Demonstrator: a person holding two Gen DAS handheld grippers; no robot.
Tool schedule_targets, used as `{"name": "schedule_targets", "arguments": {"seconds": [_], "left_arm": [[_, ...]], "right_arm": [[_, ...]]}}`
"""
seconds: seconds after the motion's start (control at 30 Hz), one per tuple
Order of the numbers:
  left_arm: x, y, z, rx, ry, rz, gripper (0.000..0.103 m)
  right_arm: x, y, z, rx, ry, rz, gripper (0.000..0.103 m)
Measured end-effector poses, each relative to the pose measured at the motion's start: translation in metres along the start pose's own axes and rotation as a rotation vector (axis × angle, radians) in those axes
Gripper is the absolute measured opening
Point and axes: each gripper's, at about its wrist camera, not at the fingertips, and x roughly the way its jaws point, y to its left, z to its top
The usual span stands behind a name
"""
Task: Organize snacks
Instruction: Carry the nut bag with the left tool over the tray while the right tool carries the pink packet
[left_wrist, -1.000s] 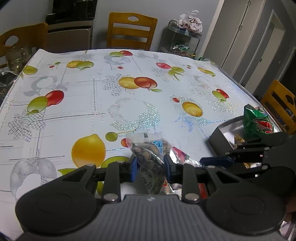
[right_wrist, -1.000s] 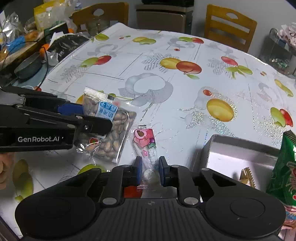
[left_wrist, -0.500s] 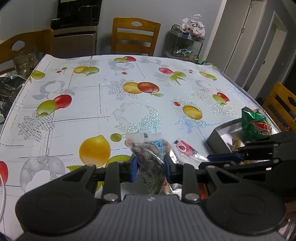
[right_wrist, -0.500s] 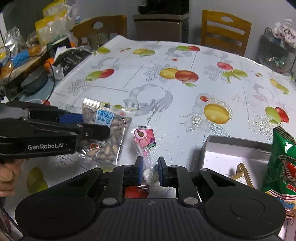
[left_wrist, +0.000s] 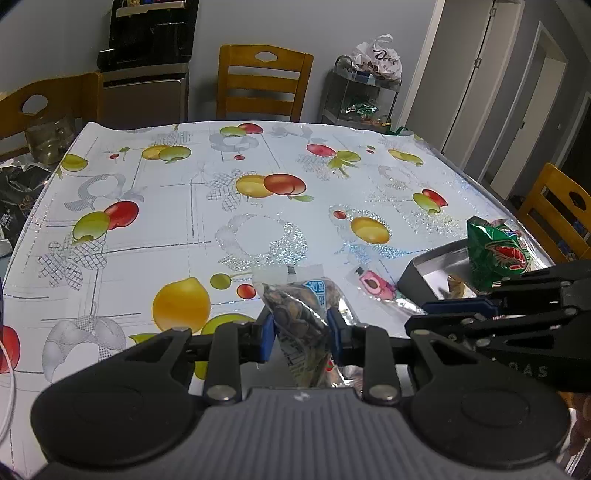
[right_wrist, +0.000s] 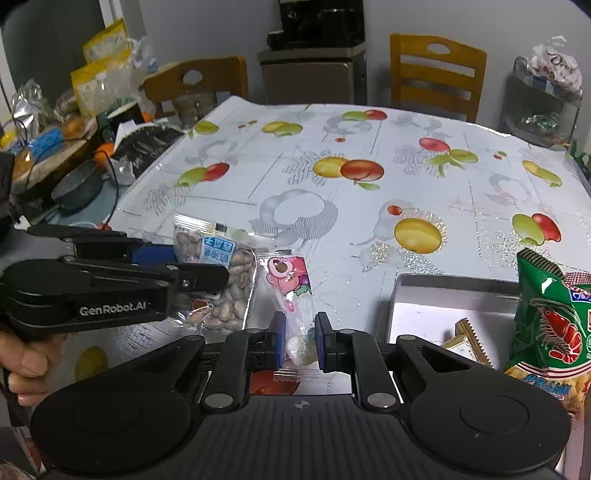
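So we've got both tools loaded right now. Bottom centre of the left wrist view, our left tool (left_wrist: 299, 328) is clamped on the clear bag of nuts (left_wrist: 295, 310), blue pads pinching it with only the bag's thickness between them. In the right wrist view, our right tool (right_wrist: 298, 339) is squeezed nearly closed on the tail of the pink candy packet (right_wrist: 291, 284), and a little white ball inside the wrapper sits right between the pads. Both packs look lifted off the worktop (right_wrist: 332, 177), though we can't say for sure the far ends are clear of it.

A bit further out, lower right of the right wrist view, there's the grey tray (right_wrist: 443, 284). It already holds the green prawn cracker bag (right_wrist: 550, 321), standing up against its right side, plus a small gold wrapped biscuit (right_wrist: 465, 338). So we'd guess roughly half done: two snacks in, two in hand that haven't gone over yet. The rest of the fruit-print worktop out to the wooden chairs (right_wrist: 437, 70) has no loose snacks that we can see.

Compared with a second ago, both tools have come up a little, so more of the worktop and the room behind shows in each view. The grips themselves look unchanged, same bag, same packet.
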Motion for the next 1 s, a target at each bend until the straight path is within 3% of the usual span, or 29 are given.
{"name": "schedule_targets", "arguments": {"seconds": [1.0], "left_arm": [[-0.028,-0.042,0.005,0.059,-0.063,-0.073,0.026]], "right_arm": [[-0.061,-0.008,-0.01,0.059,-0.133,-0.045,0.019]]}}
